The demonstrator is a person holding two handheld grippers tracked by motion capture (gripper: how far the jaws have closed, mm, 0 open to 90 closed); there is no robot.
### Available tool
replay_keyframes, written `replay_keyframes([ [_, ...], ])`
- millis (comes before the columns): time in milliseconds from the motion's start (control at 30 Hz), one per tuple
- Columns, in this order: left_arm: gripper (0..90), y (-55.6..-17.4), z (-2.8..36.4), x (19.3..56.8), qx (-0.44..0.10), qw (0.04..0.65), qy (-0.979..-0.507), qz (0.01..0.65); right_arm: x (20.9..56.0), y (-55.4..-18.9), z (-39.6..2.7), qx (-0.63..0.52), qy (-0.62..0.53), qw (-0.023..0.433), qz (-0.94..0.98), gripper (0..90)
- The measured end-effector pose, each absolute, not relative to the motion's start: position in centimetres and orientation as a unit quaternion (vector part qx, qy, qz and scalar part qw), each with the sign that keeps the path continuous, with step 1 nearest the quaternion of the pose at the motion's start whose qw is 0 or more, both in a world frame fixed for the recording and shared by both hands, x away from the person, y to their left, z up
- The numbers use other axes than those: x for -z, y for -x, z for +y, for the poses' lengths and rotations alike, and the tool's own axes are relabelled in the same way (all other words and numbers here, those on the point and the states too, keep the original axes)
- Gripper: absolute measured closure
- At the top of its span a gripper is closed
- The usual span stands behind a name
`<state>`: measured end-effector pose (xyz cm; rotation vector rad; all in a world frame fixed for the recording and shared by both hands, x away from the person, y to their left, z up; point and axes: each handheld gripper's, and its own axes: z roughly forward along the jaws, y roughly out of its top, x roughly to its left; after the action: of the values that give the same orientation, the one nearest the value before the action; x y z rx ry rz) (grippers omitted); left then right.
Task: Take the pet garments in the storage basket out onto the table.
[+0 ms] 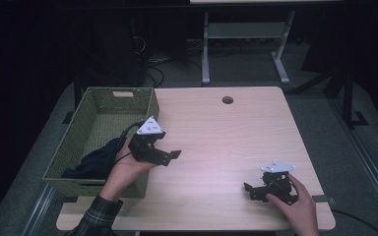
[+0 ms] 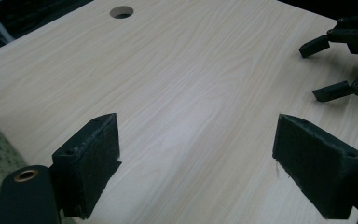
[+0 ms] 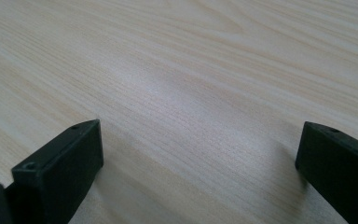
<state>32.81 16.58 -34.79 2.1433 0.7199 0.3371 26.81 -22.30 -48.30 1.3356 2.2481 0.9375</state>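
Left tongs (image 1: 170, 156): black frame w/ grey three-cornered plate on top (small dark marks on it), black cable trailing. Right tongs (image 1: 252, 191): same black build, grey plate. Jaws: black blocks w/ screw holes. Left sleeve (image 1: 96, 216): dark plaid.

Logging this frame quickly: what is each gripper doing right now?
Left gripper: open, holding nothing, beside the basket.
Right gripper: open, holding nothing, low over the table.

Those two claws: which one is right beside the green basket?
The left claw, held beside the green basket with the dark cloth inside. The right claw sits apart, near the table's front right corner.
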Motion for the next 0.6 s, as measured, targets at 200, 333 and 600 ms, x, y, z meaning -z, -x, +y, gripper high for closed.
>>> replay_keyframes([
  [200, 14.2, -32.9, 18.0, 34.1, -0.138, 0.415, -0.85, 0.295, 48.3, -26.8, -22.3, -0.332, -0.473, 0.181, 0.796, 0.4],
  [333, 14.2, -32.9, 18.6, 34.0, -0.137, 0.41, -0.851, 0.298, 48.3, -26.8, -22.3, -0.332, -0.473, 0.181, 0.796, 0.4],
  [600, 14.2, -32.9, 20.4, 33.5, -0.136, 0.401, -0.853, 0.306, 48.3, -26.8, -22.3, -0.332, -0.473, 0.18, 0.796, 0.5],
])
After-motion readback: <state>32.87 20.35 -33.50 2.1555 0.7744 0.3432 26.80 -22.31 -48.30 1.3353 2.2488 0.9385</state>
